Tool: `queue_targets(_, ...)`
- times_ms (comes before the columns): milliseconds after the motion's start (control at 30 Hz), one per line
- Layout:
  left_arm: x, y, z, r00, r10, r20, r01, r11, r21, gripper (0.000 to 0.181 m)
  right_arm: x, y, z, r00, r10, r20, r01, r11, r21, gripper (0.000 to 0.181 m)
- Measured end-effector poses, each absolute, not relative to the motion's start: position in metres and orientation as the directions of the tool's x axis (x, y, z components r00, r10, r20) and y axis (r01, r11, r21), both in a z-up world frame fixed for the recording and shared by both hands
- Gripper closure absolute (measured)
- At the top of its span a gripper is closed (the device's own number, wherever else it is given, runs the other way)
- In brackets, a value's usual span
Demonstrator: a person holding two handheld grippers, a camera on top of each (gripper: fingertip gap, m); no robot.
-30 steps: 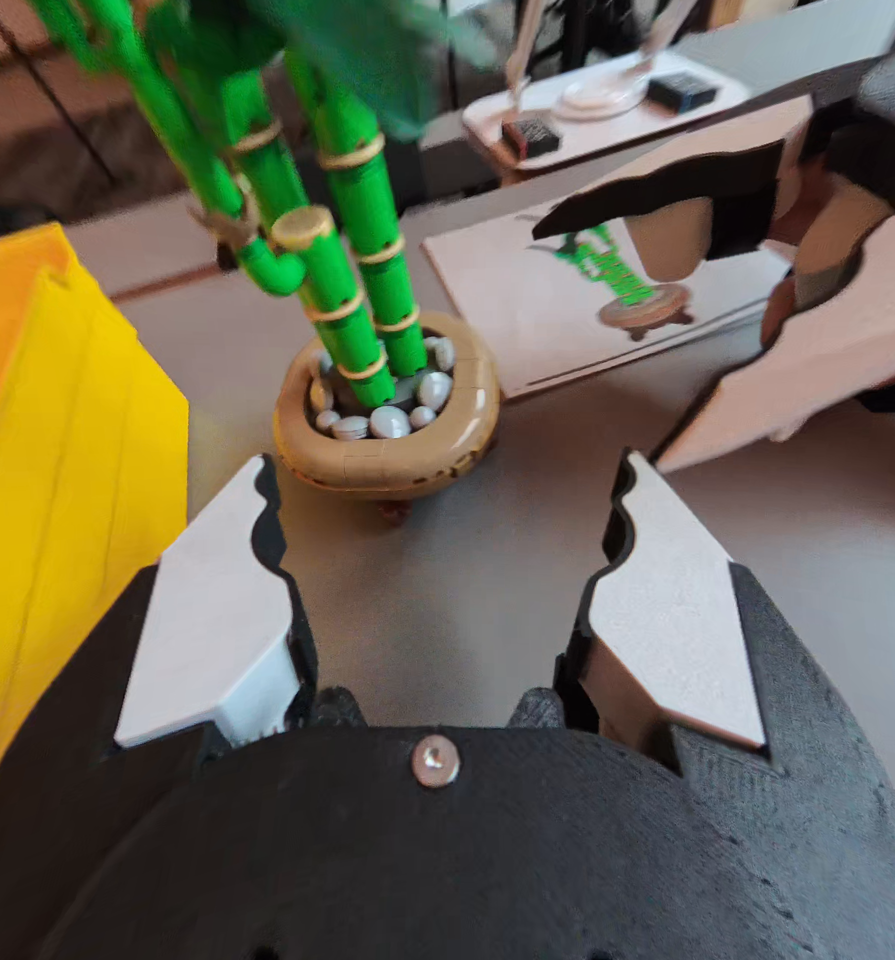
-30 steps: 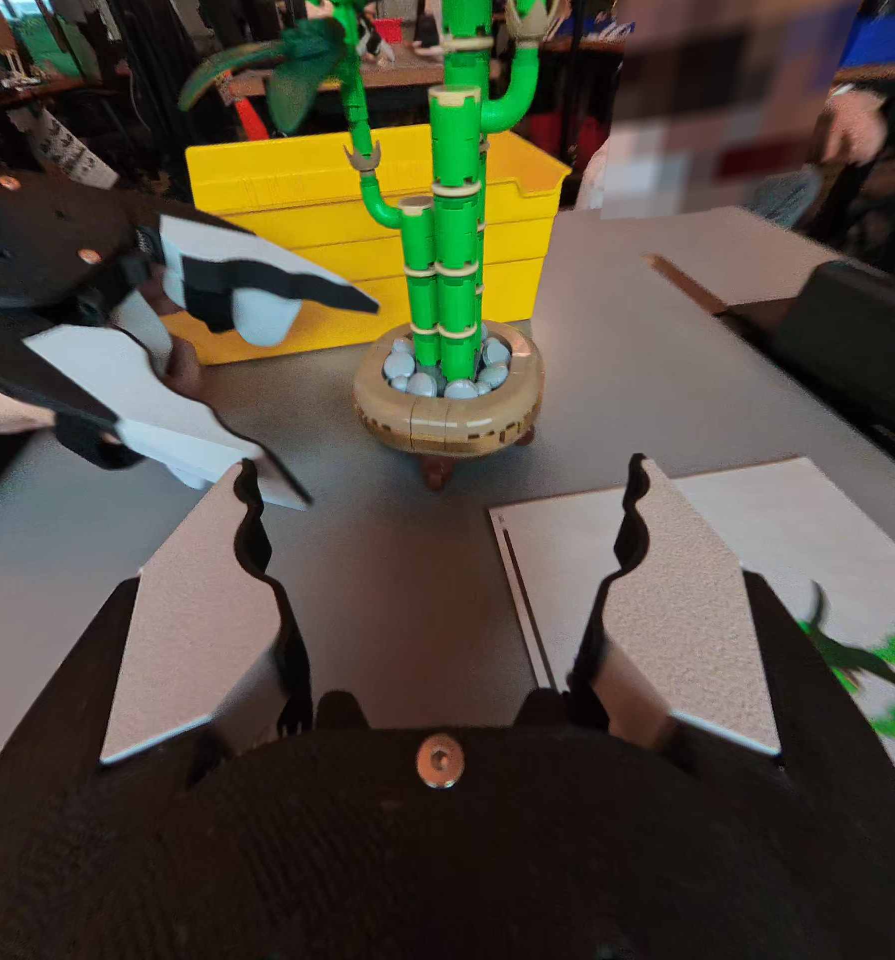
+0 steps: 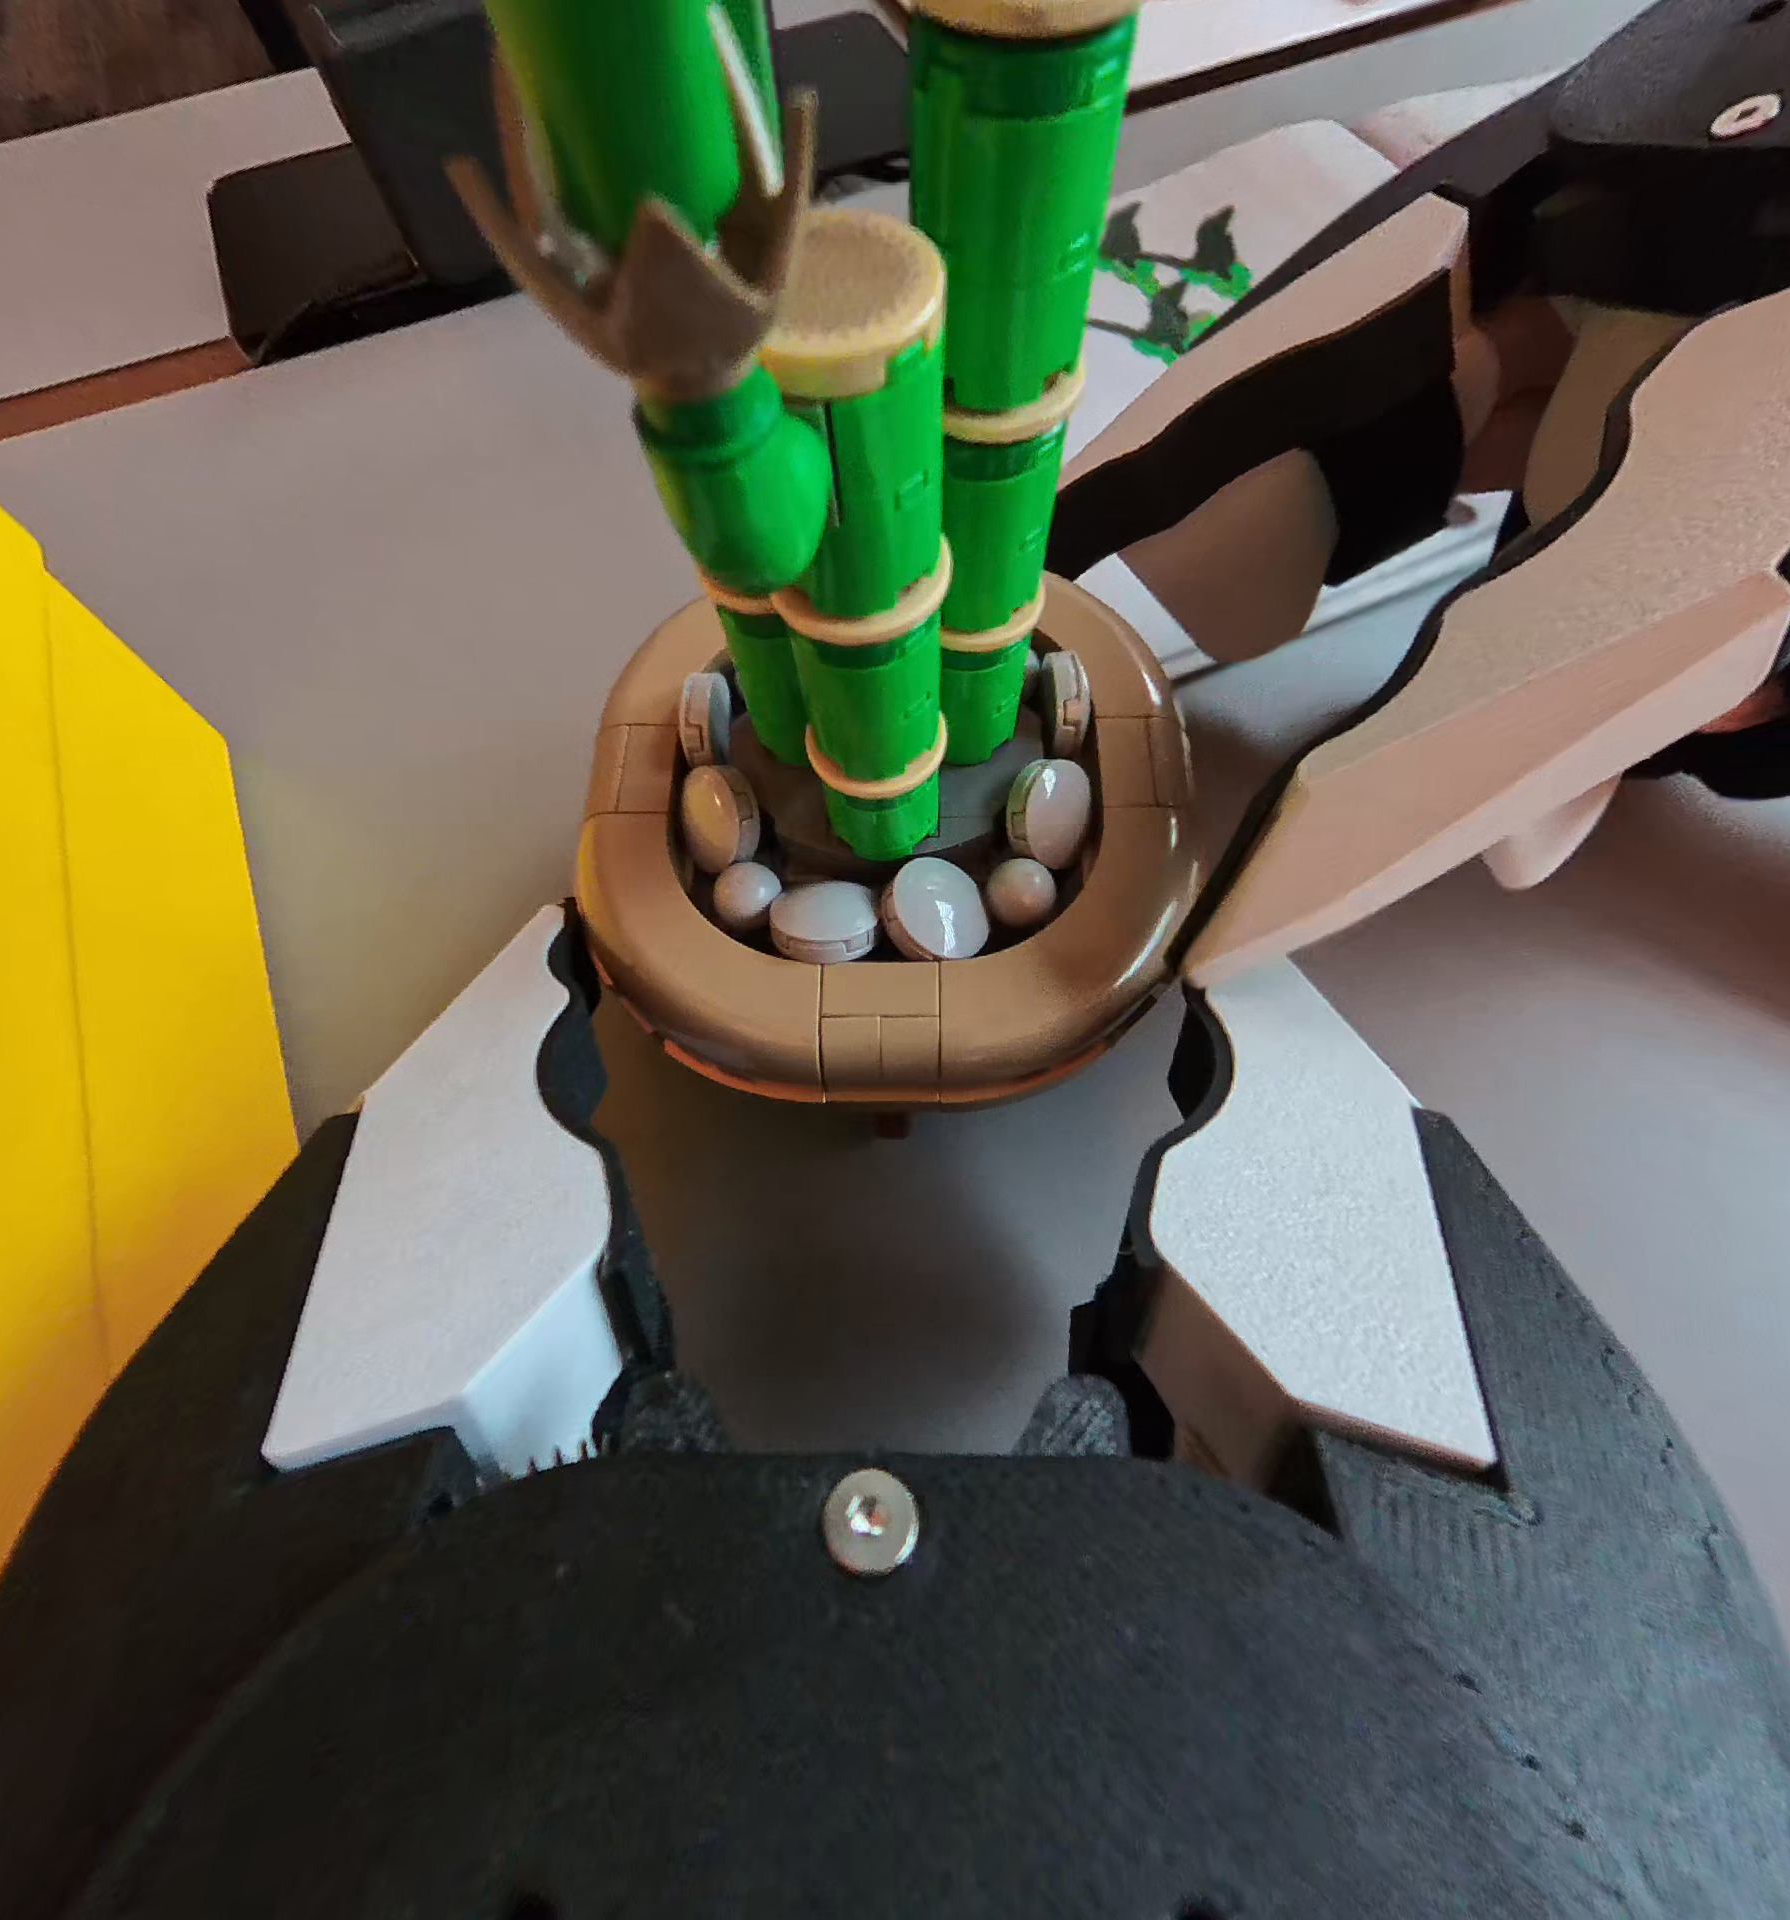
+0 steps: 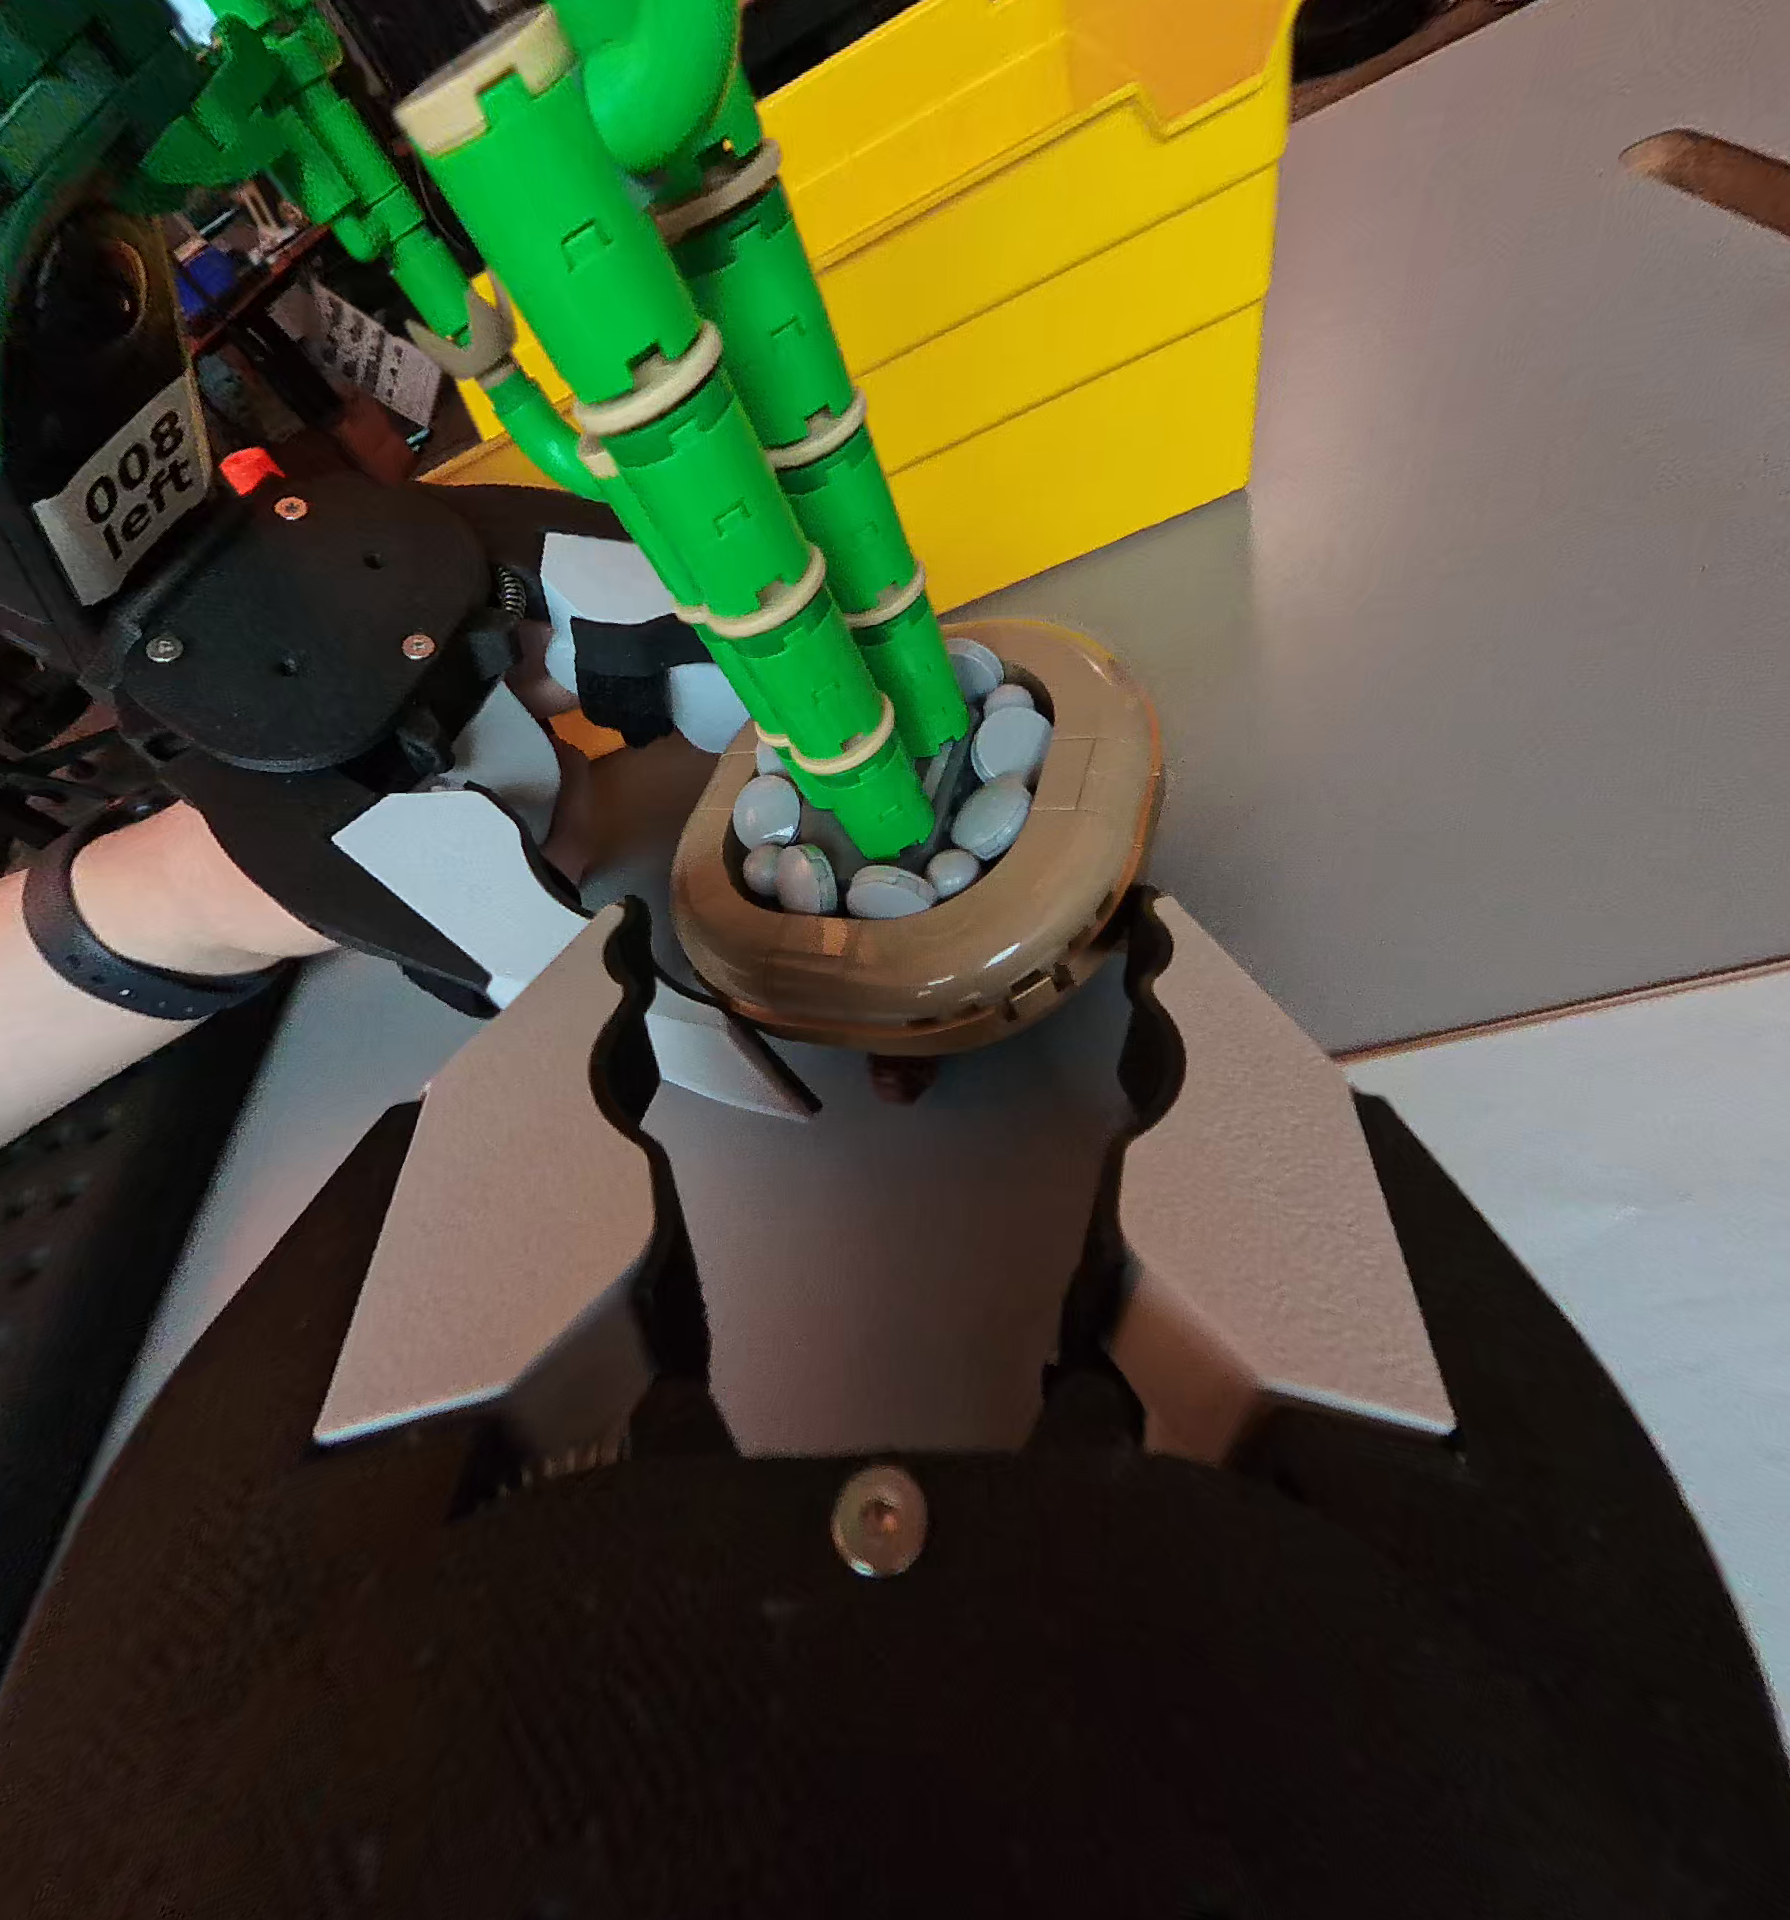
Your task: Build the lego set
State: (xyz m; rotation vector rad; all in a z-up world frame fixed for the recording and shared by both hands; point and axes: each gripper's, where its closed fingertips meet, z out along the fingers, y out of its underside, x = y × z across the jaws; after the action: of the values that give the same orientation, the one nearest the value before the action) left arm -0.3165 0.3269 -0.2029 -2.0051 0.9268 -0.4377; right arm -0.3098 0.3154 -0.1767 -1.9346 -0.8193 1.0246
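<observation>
A lego bamboo plant [image 3: 870,623] with green stalks stands in a tan pot [image 3: 870,1018] filled with grey pebbles, on the grey table. My left gripper [image 3: 875,951] has both fingertips against the pot's sides and is shut on it. The right gripper's fingers [image 3: 1493,707] reach in from the right and clasp the same pot. In the right wrist view the plant [image 4: 766,540] leans left in its pot [image 4: 922,966]. My right gripper [image 4: 880,909] is shut on the pot's rim. The left gripper's fingers [image 4: 434,862] come in from the left.
A yellow bin stands close on the left [image 3: 91,935] and shows behind the plant in the right wrist view [image 4: 1057,343]. An instruction booklet [image 3: 1161,281] lies behind the pot. A person's wrist with a black band [image 4: 91,935] is at the left. Left and right tips are no more than a few centimetres apart.
Both grippers have moved in from a distance to the pot, and their jaws have narrowed onto its sides. The plant now fills both views.
</observation>
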Motion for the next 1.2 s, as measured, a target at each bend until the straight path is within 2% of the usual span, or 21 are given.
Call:
queue_targets(400,-0.309,0.273,-0.203,0.572,-0.82,-0.012,-0.495,-0.334,-0.802,0.07,-0.299,0.262,-0.176,0.55,0.77,-0.322,0.197,-0.495,-0.847,0.092)
queue_targets(600,-0.285,0.253,-0.203,0.509,-0.858,-0.069,-0.552,-0.264,-0.791,0.07,-0.274,0.239,-0.178,0.609,0.731,-0.307,0.191,-0.511,-0.838,0.093)
queue_targets(1200,-0.154,0.171,-0.204,0.221,-0.972,-0.079,-0.636,-0.082,-0.767,0.07,-0.144,0.154,-0.178,0.814,0.499,-0.297,0.062,-0.583,-0.81,0.093)
